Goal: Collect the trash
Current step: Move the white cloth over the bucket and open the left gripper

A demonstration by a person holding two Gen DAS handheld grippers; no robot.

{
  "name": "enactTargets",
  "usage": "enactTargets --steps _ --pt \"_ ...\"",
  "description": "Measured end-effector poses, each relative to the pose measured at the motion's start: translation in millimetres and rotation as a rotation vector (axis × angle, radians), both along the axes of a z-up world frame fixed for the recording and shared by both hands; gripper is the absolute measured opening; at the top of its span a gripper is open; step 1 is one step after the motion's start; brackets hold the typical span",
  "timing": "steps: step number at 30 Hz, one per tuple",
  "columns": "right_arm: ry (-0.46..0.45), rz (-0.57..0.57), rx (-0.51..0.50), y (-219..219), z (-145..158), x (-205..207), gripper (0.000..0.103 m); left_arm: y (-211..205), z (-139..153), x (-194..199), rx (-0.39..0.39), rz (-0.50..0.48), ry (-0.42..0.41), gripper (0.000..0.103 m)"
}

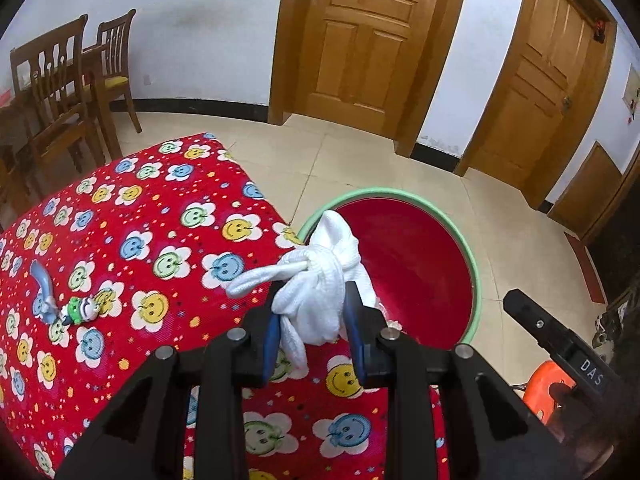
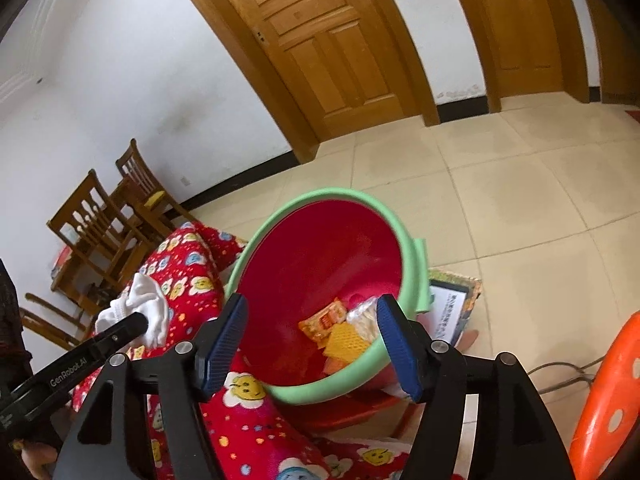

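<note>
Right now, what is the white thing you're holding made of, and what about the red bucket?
The white thing in the left gripper looks like soft woven cloth, maybe cotton: it is knotted, wrinkled and has a fine ribbed weave. The bucket looks like hard plastic: smooth red walls with a slight sheen and a moulded pale green rim.

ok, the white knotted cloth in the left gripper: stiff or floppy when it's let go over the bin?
Likely floppy: the white cloth bulges round the left gripper pads, a loose tail drooping sideways. Probably light, since it hangs without sagging far. It may snag on the bin's green rim rather than drop cleanly.
</note>
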State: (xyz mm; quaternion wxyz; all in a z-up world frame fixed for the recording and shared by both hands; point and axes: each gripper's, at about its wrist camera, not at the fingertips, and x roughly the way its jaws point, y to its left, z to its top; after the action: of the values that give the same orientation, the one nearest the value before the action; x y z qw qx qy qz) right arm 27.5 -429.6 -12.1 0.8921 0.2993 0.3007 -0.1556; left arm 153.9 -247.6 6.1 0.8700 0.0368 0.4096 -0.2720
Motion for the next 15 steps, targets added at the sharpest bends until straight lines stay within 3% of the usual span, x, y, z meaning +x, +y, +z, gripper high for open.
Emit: enactTargets --steps 13,15 --pt "0.007 -0.052 0.004 -14 -2 -9 0.069 -37 -10 7 0.04 -0.059 -0.034 0.029" --pt "0.005 -0.053 -0.002 -13 -1 -10 0.069 -40 -10 7 0.042 -0.062 -0.041 0.034"
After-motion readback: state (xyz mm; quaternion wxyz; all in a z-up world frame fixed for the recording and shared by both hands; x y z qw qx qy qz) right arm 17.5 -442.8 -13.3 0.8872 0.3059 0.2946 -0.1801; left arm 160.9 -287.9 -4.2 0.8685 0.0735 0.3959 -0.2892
